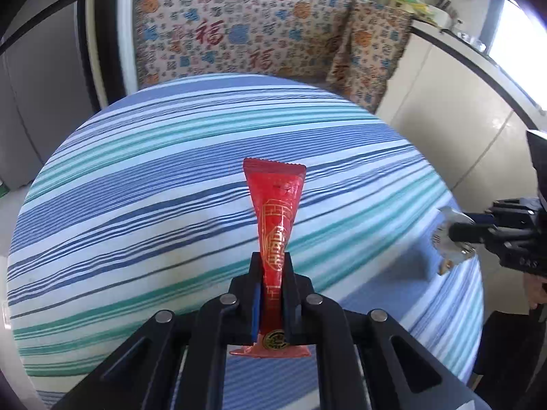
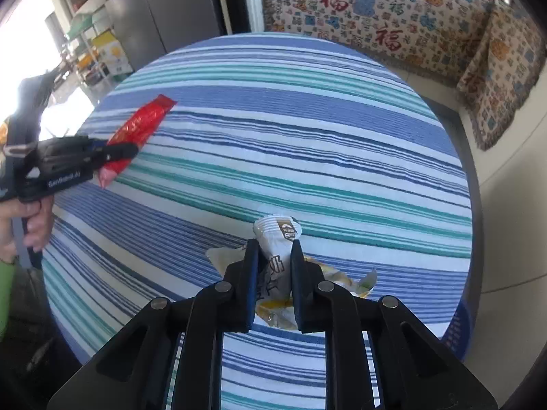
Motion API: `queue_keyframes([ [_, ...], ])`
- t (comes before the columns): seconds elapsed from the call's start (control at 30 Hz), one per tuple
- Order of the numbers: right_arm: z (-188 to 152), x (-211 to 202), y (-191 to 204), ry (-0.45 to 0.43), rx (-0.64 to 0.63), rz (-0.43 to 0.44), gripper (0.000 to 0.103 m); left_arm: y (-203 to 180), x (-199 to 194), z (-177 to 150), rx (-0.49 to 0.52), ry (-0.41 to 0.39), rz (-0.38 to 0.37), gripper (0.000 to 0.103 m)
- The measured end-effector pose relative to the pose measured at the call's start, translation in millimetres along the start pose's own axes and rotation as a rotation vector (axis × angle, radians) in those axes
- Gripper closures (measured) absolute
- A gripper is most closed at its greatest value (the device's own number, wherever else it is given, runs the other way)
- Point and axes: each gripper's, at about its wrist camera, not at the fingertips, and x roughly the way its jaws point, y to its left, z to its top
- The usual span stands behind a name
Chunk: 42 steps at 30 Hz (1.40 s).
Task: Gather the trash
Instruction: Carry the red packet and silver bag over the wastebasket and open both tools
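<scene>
My left gripper [image 1: 272, 259] is shut on a long red snack wrapper [image 1: 276, 205] with gold print and holds it above the round table with a blue, green and white striped cloth [image 1: 136, 177]. It also shows in the right wrist view [image 2: 118, 153] with the red wrapper [image 2: 143, 119]. My right gripper [image 2: 273, 249] is shut on a white crumpled wrapper [image 2: 278, 230] with brown and yellow print, held over the table's near part [image 2: 307, 136]. In the left wrist view the right gripper [image 1: 458, 232] holds the white wrapper [image 1: 448, 239] at the table's right edge.
A sofa with a patterned red, blue and orange cover [image 1: 246, 24] stands behind the table, also in the right wrist view [image 2: 410, 17]. A grey cabinet [image 2: 164, 10] and cluttered shelves [image 2: 99, 51] stand at the far left. White tiled floor [image 1: 444, 119] lies to the right.
</scene>
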Motion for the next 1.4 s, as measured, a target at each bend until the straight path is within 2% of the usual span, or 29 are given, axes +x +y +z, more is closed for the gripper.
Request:
queue_keyframes([
  [0.27, -14.6, -35.0, -38.0, -0.098, 0.193, 0.063, 0.089, -91.1, 2.6, 7.3, 0.082, -0.017, -0.12, 0.094],
  [0.4, -32.9, -61.9, -68.7, -0.143, 0.267, 0.054, 0.089, -147.0, 10.1, 13.7, 0.146, -0.012, -0.194, 0.094],
  [0.5, -54.4, -87.9, -100.0, -0.175, 0.321, 0.023, 0.089, -195.4, 21.8, 19.9, 0.187, -0.001, -0.254, 0.094],
  [0.7, -110.0, -128.9, -168.9, -0.206, 0.441, -0.101, 0.089, -290.4, 51.6, 24.2, 0.251, 0.037, -0.355, 0.094],
  [0.87, -157.5, -130.1, -230.1, -0.188, 0.575, -0.172, 0.089, -355.2, 93.9, 15.4, 0.289, 0.093, -0.374, 0.094],
  [1.13, -208.3, -106.6, -292.0, -0.192, 0.766, -0.185, 0.089, -399.2, 168.7, 0.3, 0.294, 0.173, -0.362, 0.094],
  [1.4, -239.1, -76.7, -325.5, -0.207, 0.913, -0.109, 0.088, -420.9, 222.8, -9.2, 0.323, 0.218, -0.346, 0.093],
])
